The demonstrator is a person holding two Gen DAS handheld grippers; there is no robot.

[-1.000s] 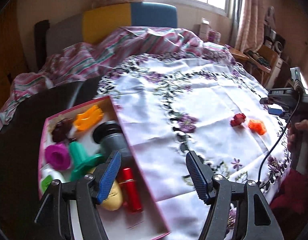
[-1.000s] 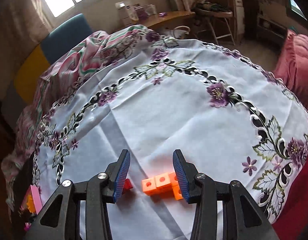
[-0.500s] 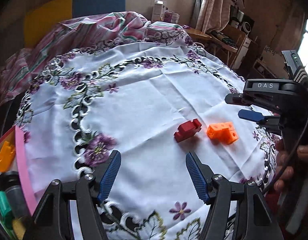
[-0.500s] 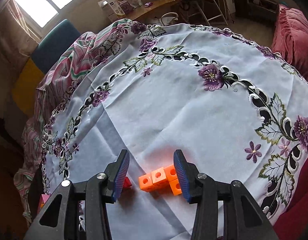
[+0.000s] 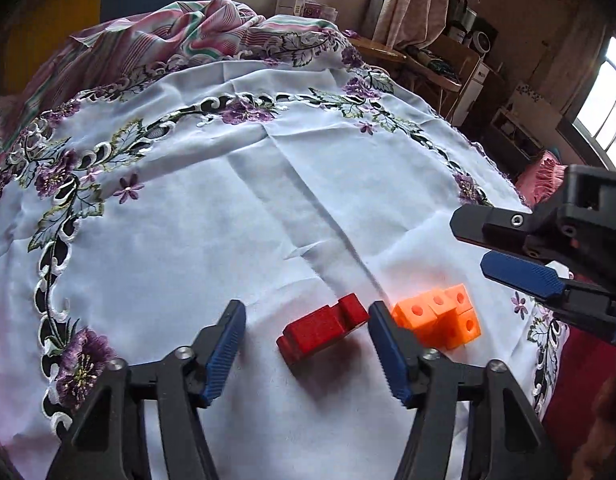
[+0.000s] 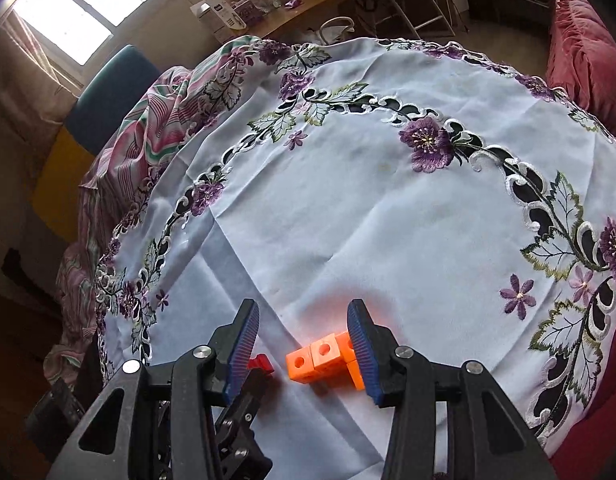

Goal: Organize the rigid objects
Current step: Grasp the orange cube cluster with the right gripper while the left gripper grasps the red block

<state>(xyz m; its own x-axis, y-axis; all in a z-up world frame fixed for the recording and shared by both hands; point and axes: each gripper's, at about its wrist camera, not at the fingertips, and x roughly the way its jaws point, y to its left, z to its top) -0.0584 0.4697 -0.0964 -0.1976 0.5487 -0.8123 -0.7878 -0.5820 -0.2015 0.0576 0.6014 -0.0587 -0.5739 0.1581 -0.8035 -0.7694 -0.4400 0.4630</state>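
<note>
While the white tablecloth (image 5: 235,232) with its embroidered purple flowers and cut-out leaf border covers the whole round table, a pink-and-green striped cloth (image 5: 179,36) lies bunched at its far edge. Beyond that edge stand a blue-and-yellow chair back (image 6: 103,96), a wooden shelf with small boxes (image 6: 227,16) under a bright window (image 6: 75,4), and a stool; a red cushion (image 6: 584,44) sits off the cloth's right side.

On the near part of the tablecloth lie the task's two pieces: a red block (image 5: 322,330) with a stepped shape, and just to its right, apart from it, an orange block (image 5: 440,314) built of small cubes with round holes.

The left gripper (image 5: 308,354) has just been closing and now stands half-open, its blue pads on either side of the red block without touching it. The right gripper (image 6: 303,346) is also partly open; the orange block (image 6: 324,356) lies between its fingers, close against the right-hand pad (image 6: 364,352), though contact cannot be told. In the right wrist view only a corner of the red block (image 6: 260,362) peeks past the left-hand pad. From the left wrist view the right gripper (image 5: 548,256) reaches in over the cloth's right side, above the orange block.
</note>
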